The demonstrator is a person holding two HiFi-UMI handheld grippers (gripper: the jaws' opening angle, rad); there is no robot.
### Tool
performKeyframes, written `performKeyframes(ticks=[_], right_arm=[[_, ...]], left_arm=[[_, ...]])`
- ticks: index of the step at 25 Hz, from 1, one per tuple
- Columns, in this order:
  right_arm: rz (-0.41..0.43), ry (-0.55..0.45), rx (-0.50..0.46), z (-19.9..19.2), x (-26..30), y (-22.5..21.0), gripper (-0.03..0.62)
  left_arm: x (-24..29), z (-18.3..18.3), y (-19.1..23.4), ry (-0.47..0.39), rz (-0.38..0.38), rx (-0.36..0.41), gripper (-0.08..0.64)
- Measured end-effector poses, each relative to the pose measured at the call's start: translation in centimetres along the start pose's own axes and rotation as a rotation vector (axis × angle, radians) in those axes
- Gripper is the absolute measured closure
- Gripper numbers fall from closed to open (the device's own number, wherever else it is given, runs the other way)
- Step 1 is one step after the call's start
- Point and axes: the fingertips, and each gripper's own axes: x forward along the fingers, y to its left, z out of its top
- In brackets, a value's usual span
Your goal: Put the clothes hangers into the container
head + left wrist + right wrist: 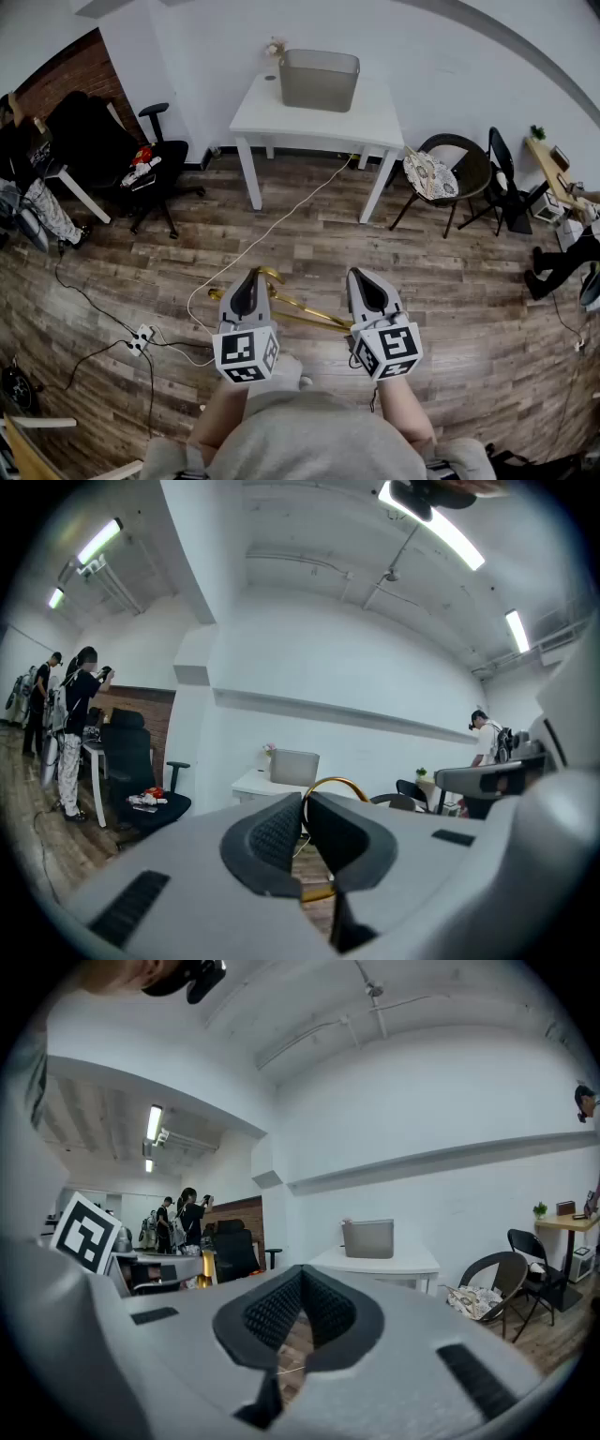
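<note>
A gold metal clothes hanger (298, 310) hangs low over the wood floor between my two grippers. My left gripper (247, 279) is shut on it near the neck. In the left gripper view the hanger's hook (335, 784) curves up out of the closed left gripper (305, 803). My right gripper (367, 281) is beside the hanger's right end, shut with nothing between its pads (281, 1309). In the right gripper view a bit of the gold hanger (202, 1269) shows off to the left. The grey container (319, 80) stands on a white table (375, 122) ahead, also visible as a grey container (294, 767) and grey container (368, 1238).
A black office chair (155, 169) stands left of the table, and a round chair with a cushion (441, 176) stands right of it. A white cable and power strip (141, 337) lie on the floor at the left. People (70, 714) stand at the far left.
</note>
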Motion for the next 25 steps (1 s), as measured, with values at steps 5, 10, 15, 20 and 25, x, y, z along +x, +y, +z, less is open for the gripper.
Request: performKeyframes(ticks=[5,10,15,20,25], right_arm=[[-0.002,-0.004,-0.033,0.1,-2.4,0.9,0.597],[-0.017,-0.011,-0.043,0.7,-2.9,0.7,0.597],[-0.015,-0.008,-0.058,0.4,-4.0,1.2,0.595],[-0.01,0.004,-0.073,0.5,-3.8,1.6,0.597],[-0.01,0.011,-0.07,0.2,-4.6,1.7,0.595]], left_arm=[[-2.1,0.5,0.3,-0.027,0.015,0.004,0.54],[-1.9,0.9,0.2,-0.03,0.009,-0.006,0.54],[-3.3,0.8,-0.5,-0.043,-0.002,0.0,0.54],[-3.3,1.0,-0.2,-0.039,0.002,-0.004,0.54],[-4.1,1.0,-0.7,-0.044,0.001,0.0,0.54]])
